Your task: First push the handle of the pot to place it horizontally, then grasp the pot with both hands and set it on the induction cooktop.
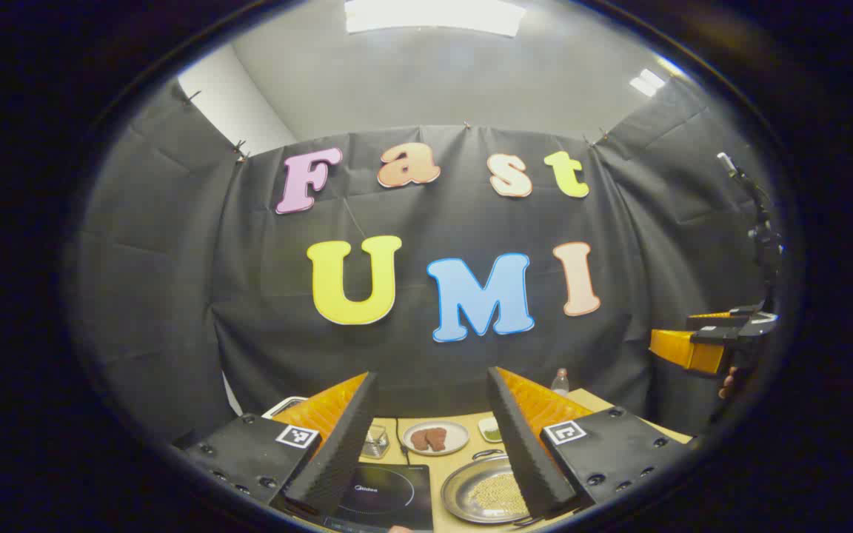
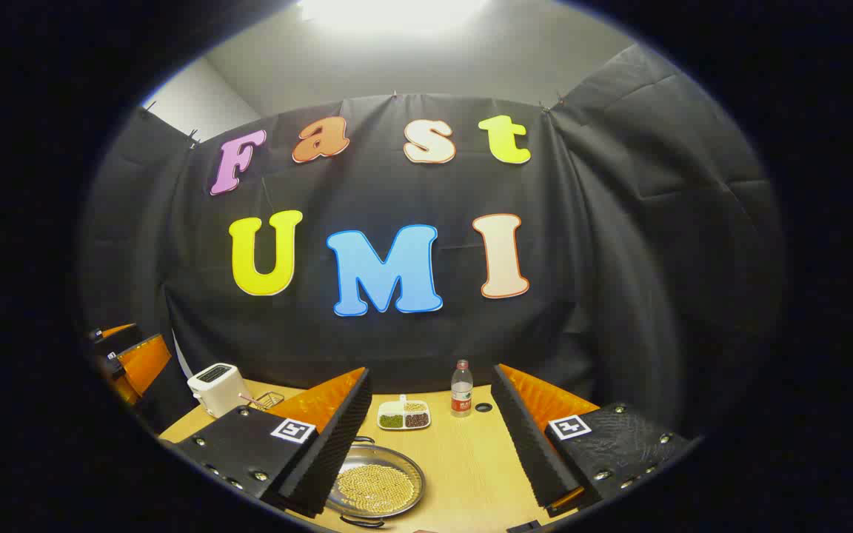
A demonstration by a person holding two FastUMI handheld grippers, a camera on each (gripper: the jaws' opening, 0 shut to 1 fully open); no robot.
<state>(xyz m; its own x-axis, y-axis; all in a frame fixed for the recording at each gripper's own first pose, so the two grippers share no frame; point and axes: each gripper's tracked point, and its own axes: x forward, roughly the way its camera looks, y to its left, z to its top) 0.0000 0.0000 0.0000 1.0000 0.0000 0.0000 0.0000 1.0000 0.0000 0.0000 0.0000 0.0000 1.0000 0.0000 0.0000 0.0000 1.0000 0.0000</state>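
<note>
- Steel is catching the light low on the wooden table (image 2: 471,474): the pot (image 1: 487,492), shallow and round, is sitting there with a bed of small yellowish grains inside it.
- In the left gripper view the pot is lying just to the right of the black induction cooktop (image 1: 386,494), resting on the tabletop and not on the glass.
- A thin wire handle (image 1: 487,453) is arching over the pot's far rim; another dark one (image 2: 360,522) is peeking out at the near edge in the right gripper view.
- The left gripper (image 1: 430,437) is hovering above the table with its jaws spread wide and nothing between them.
- The right gripper (image 2: 432,437) is likewise gaping, clear of the pot, which is showing beside its left finger.
- Farther back, a plate of brown food (image 1: 435,437) and a small glass (image 1: 376,441) are standing behind the cooktop.
- A divided dish of beans (image 2: 403,417), a water bottle (image 2: 461,389) and a white toaster (image 2: 213,388) are lining the far side of the table.
</note>
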